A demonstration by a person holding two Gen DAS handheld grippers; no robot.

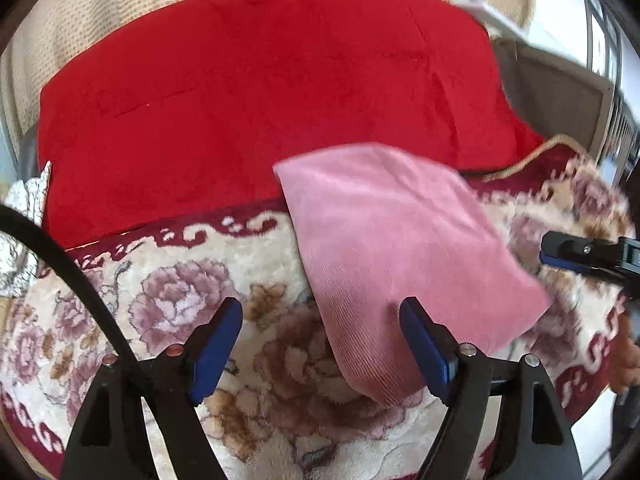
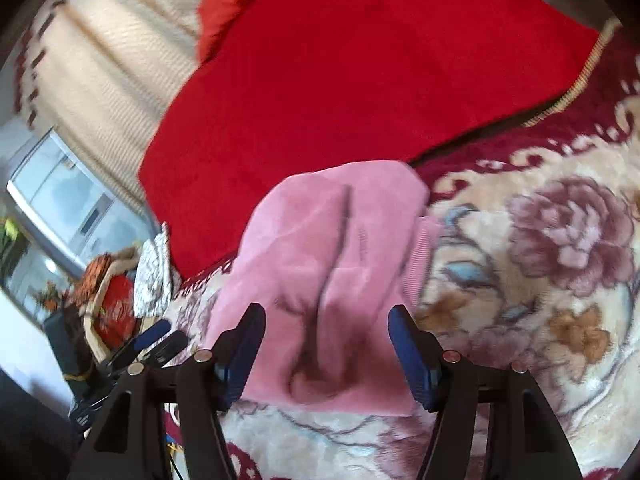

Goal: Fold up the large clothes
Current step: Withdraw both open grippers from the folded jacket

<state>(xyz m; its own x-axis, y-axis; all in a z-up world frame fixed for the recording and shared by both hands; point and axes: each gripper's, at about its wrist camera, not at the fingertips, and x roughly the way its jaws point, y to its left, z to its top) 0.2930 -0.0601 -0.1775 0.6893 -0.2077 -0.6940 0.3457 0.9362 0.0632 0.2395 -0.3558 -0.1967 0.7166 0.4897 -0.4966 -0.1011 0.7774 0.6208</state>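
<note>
Floral plush blanket is covering the surface where a folding job is looking close to finished. Left tongs are hanging wide open and empty, one finger just over the edge of the pink garment. Right tongs are likewise spread, gripping nothing, above that garment, already folded into a compact rectangle though creased. Behind it, a red garment is lying flat, its folding seemingly complete.
</note>
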